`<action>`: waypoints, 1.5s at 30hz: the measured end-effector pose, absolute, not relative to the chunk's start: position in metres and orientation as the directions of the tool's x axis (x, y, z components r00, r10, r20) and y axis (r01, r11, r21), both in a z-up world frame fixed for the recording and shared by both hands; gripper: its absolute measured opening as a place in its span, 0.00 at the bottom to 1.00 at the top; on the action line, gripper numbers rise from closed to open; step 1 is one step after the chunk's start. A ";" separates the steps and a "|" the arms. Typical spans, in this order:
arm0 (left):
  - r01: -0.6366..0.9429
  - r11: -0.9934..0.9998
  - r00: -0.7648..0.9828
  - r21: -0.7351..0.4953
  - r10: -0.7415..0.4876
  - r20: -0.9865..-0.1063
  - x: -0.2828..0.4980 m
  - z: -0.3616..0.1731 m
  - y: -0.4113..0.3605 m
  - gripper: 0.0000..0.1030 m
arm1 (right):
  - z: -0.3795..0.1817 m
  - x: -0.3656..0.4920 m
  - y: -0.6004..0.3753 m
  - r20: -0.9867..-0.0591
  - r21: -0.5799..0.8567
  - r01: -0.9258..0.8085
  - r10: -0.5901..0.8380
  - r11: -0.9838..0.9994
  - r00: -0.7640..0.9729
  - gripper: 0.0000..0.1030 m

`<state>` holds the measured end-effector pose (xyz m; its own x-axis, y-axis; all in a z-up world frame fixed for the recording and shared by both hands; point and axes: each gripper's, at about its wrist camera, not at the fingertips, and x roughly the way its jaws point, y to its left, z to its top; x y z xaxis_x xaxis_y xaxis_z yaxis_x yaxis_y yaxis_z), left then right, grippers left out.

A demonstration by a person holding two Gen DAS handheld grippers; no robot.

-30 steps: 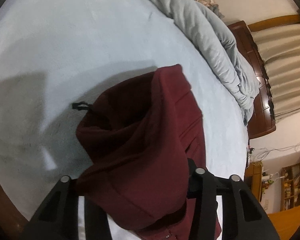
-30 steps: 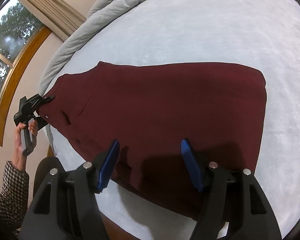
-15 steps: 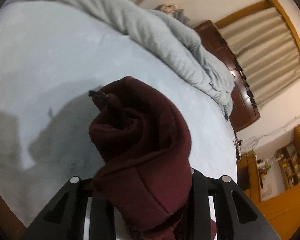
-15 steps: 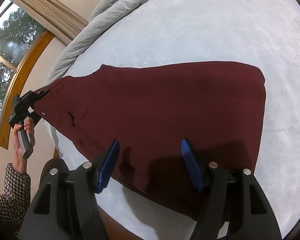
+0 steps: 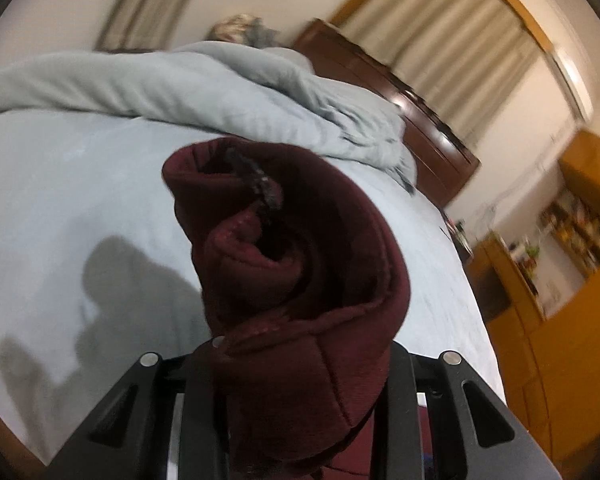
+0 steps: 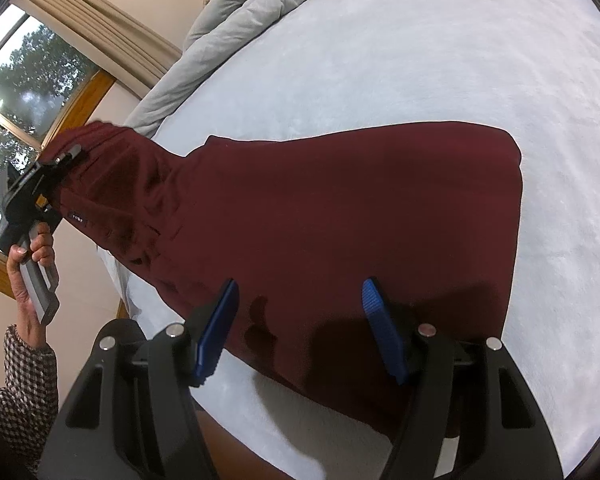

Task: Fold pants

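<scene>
Dark red pants [image 6: 340,208] lie spread on a pale blue bed [image 6: 440,60]. My left gripper [image 5: 300,380] is shut on the waistband end of the pants [image 5: 300,280], which bunches up over its fingers and hides them. In the right wrist view the left gripper [image 6: 60,160] holds that end lifted off the bed at the left. My right gripper [image 6: 298,320] is open, its blue pads [image 6: 220,320] hovering just above the near edge of the pants, holding nothing.
A rumpled grey duvet [image 5: 220,92] lies along the far side of the bed, also in the right wrist view [image 6: 252,12]. A dark wooden headboard [image 5: 412,120], curtains, a window [image 6: 20,92] and wooden shelves [image 5: 560,240] surround the bed.
My left gripper has lifted the waistband end higher off the bed and tilted upward, so the pants bunch more. My right gripper has stayed open in place.
</scene>
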<state>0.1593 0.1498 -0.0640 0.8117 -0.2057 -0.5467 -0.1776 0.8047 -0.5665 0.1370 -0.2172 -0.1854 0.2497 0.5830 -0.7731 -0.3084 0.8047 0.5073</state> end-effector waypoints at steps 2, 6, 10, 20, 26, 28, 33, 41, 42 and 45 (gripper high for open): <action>-0.139 0.820 0.804 -0.555 -0.234 -0.546 0.161 -0.060 0.134 0.28 | -0.185 0.137 -0.219 -0.771 0.511 -0.307 0.586 0.803 0.250 0.63; -0.057 0.859 0.777 -0.509 -0.282 -0.563 0.161 -0.058 0.097 0.28 | -0.184 0.137 -0.221 -0.766 0.519 -0.298 0.591 0.801 0.253 0.63; 0.002 0.878 0.743 -0.479 -0.322 -0.587 0.158 -0.061 0.067 0.27 | -0.182 0.138 -0.223 -0.762 0.526 -0.290 0.594 0.800 0.257 0.63; 0.055 0.890 0.672 -0.453 -0.369 -0.642 0.157 -0.084 0.024 0.27 | -0.183 0.139 -0.225 -0.759 0.534 -0.283 0.599 0.797 0.254 0.63; 0.087 0.913 0.633 -0.400 -0.360 -0.685 0.157 -0.092 -0.001 0.27 | -0.183 0.139 -0.225 -0.760 0.534 -0.283 0.599 0.797 0.253 0.64; 0.097 0.919 0.619 -0.382 -0.356 -0.700 0.155 -0.097 -0.006 0.27 | -0.184 0.140 -0.226 -0.759 0.536 -0.283 0.601 0.795 0.252 0.64; 0.131 0.948 0.578 -0.291 -0.312 -0.754 0.152 -0.108 -0.030 0.30 | -0.185 0.140 -0.228 -0.757 0.541 -0.280 0.604 0.793 0.250 0.64; 0.148 0.979 0.563 -0.138 -0.198 -0.802 0.149 -0.112 -0.058 0.34 | -0.185 0.141 -0.228 -0.757 0.542 -0.279 0.605 0.793 0.249 0.64; 0.144 0.980 0.558 -0.134 -0.192 -0.807 0.150 -0.113 -0.060 0.34 | -0.185 0.141 -0.228 -0.756 0.542 -0.278 0.605 0.793 0.249 0.64; 0.131 0.984 0.547 -0.120 -0.173 -0.819 0.151 -0.112 -0.063 0.35 | -0.186 0.141 -0.229 -0.756 0.545 -0.276 0.606 0.792 0.247 0.64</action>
<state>0.1505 -0.0632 -0.1117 0.5469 -0.1727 -0.8192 0.1309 0.9841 -0.1201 0.1412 -0.2295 -0.1859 0.2471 0.6064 -0.7558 -0.2756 0.7917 0.5452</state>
